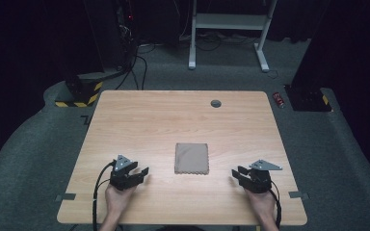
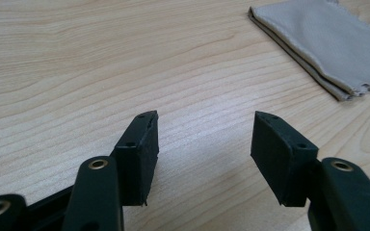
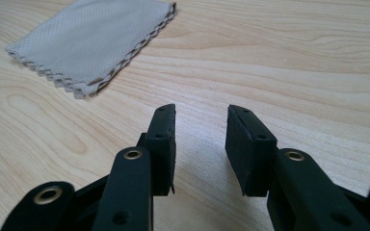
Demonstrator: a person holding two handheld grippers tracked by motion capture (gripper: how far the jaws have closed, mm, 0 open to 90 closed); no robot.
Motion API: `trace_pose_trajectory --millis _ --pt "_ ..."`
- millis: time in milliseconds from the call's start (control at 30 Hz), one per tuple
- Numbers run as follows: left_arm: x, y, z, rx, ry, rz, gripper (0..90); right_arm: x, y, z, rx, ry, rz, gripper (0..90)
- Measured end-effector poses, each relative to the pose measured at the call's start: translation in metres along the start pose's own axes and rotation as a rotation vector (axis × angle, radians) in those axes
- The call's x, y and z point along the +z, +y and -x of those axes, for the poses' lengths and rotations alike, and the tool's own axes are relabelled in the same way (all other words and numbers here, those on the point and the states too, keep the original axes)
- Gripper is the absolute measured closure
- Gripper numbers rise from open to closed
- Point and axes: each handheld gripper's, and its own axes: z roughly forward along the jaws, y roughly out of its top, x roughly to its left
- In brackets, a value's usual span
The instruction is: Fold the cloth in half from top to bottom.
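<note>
the wooden table (image 1: 139, 115) carries a folded grey cloth (image 1: 191, 158), lying flat a little nearer the front edge than the back, about midway between the side edges. the left gripper (image 1: 143, 174) rests near the front-left corner, jaws spread with bare wood between them. the right gripper (image 1: 236, 173) sits near the front-right corner, jaws likewise parted and holding nothing. both point inward at the cloth, well apart from it. a small grey grommet (image 1: 216, 103) sits near the back edge.

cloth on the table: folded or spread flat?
Folded. The cloth shows stacked layers along its near edge in the left gripper view, and doubled zigzag edges in the right gripper view.
</note>
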Motion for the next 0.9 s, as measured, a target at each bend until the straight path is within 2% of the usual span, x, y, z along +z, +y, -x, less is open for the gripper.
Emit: trace_pose_trajectory --millis 100,200,367,567,700,800,833,900 --pt "0.003 0.0 0.002 0.022 0.018 -0.013 43.1 0.001 0.0 0.0 -0.006 -0.014 -0.015 62.9" --pt "0.003 0.0 0.003 0.027 0.024 -0.016 43.1 0.002 0.001 0.0 -0.007 -0.019 -0.022 62.7" --pt "0.006 0.001 0.006 0.051 0.05 -0.032 42.7 0.004 0.002 -0.002 -0.032 -0.053 -0.05 61.0" --pt "0.008 0.002 0.01 0.076 0.082 -0.055 41.0 0.005 0.002 -0.002 -0.032 -0.063 -0.055 58.9" --pt "0.009 0.002 0.009 0.065 0.078 -0.054 39.8 0.006 0.002 -0.004 -0.067 -0.085 -0.057 56.8" --pt "0.01 0.003 0.01 0.073 0.084 -0.057 37.8 0.007 0.003 -0.006 -0.082 -0.104 -0.063 54.1" --pt "0.01 0.003 0.011 0.073 0.085 -0.06 36.8 0.009 0.003 -0.009 -0.123 -0.131 -0.07 50.8" --pt "0.01 0.003 0.012 0.069 0.093 -0.06 35.4 0.009 0.003 -0.01 -0.122 -0.141 -0.069 47.2"
